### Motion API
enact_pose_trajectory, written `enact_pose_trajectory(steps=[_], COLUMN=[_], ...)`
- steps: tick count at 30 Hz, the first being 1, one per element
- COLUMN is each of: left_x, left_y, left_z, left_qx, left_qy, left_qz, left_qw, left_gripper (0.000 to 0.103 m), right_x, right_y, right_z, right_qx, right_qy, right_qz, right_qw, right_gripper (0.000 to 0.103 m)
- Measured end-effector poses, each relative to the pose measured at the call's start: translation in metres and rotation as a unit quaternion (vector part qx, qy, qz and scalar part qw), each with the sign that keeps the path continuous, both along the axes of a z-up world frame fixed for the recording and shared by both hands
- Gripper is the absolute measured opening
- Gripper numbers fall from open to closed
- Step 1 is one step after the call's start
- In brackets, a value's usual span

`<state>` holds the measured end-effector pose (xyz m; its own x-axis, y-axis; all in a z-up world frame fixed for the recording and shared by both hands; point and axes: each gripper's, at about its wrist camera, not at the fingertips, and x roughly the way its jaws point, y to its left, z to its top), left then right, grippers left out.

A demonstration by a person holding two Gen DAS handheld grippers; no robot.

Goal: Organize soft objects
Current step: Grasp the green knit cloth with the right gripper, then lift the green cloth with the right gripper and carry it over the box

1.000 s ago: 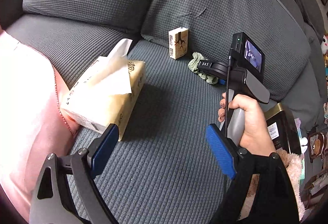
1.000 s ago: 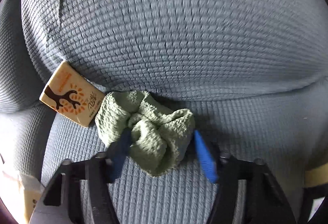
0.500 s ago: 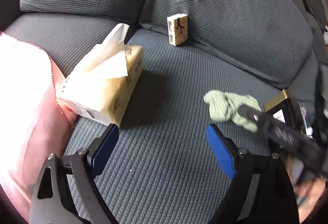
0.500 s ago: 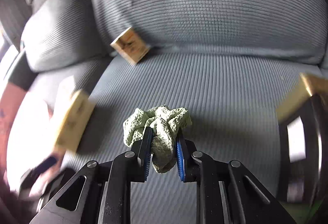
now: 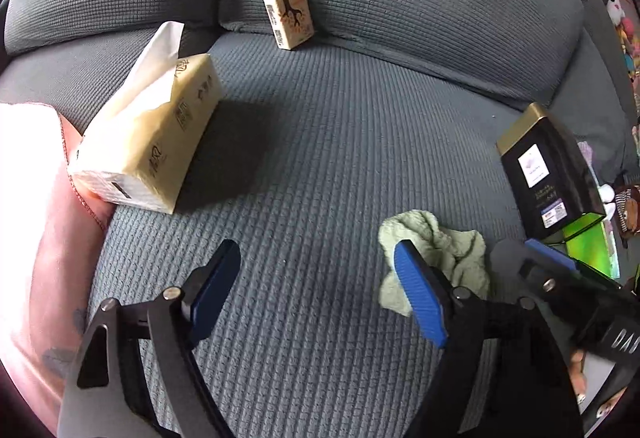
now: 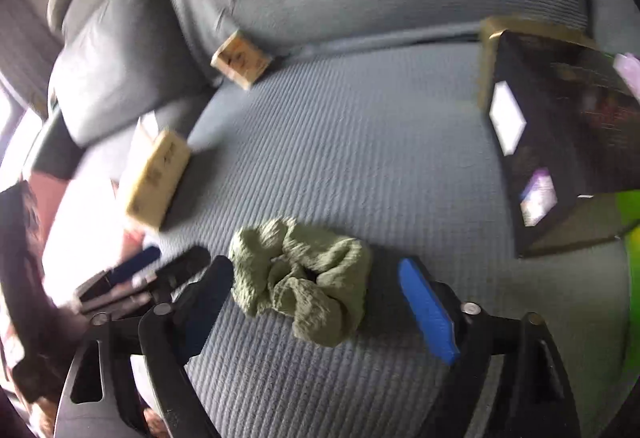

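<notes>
Green cloth [image 6: 304, 278] on open grey sofa seat [image 6: 360, 157]

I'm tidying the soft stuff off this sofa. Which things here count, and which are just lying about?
Belong:
green cloth
large tissue pack
small tissue pack
pink fabric

Lying about:
black tin with gold lid
green box

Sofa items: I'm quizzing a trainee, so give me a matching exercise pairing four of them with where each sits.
1. crumpled green cloth
2. small tan tree-print box
3. yellow tissue pack
4. black gold-lidded tin

A. against the back cushion
B. beside the pink fabric
C. between the right gripper's open fingers
D. right end of the seat

Pairs: 1-C, 2-A, 3-B, 4-D
</notes>
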<state>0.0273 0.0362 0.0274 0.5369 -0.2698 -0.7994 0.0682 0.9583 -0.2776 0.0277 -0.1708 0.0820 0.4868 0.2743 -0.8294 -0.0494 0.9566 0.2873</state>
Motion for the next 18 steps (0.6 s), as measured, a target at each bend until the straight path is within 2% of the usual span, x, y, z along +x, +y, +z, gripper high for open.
enact_pose_trajectory(steps=[2, 5, 7, 9, 11, 12, 14, 16, 18], left_x=[-0.002, -0.003, -0.003, -0.005, -0.005, -0.005, -0.004, -0.003, -0.003], left_y=[-0.003, -0.021, -0.037, -0.050, -0.059, -0.061, -0.064, -0.067, -0.070], left_z=[-0.002, -0.010, -0.018, -0.025, -0.025, -0.025, -0.027, -0.028, -0.028], left_qx=[-0.024, -0.046, -0.044, -0.032, -0.015, -0.018, -0.031, -0.024, -0.022], left_qy=[0.010, 0.032, 0.045, 0.055, 0.041, 0.037, 0.039, 0.030, 0.023], left_qz=[-0.018, -0.079, -0.102, -0.111, -0.108, -0.112, -0.119, -0.118, -0.124], left_qw=[0.9995, 0.9953, 0.9928, 0.9918, 0.9932, 0.9929, 0.9916, 0.9922, 0.9918], left_gripper=[0.076, 0.076, 0.076, 0.076, 0.074, 0.068, 0.062, 0.055, 0.039], right_x=[0.000, -0.001, -0.002, -0.001, 0.002, 0.003, 0.005, 0.009, 0.013], right_y=[-0.011, -0.021, -0.021, -0.014, -0.007, -0.004, -0.002, 0.000, 0.003], right_z=[0.006, 0.005, 0.002, -0.004, -0.013, -0.018, -0.029, -0.037, -0.044], right_qx=[0.031, 0.081, 0.087, 0.073, 0.070, 0.070, 0.072, 0.070, 0.058], right_qy=[-0.001, 0.007, 0.011, 0.014, 0.020, 0.026, 0.038, 0.043, 0.047], right_qz=[-0.008, -0.016, -0.016, -0.014, -0.005, -0.002, 0.000, -0.001, -0.005], right_qw=[0.999, 0.997, 0.996, 0.997, 0.997, 0.997, 0.997, 0.997, 0.997], right_gripper=[0.086, 0.086, 0.086, 0.086, 0.086, 0.086, 0.086, 0.080, 0.067])
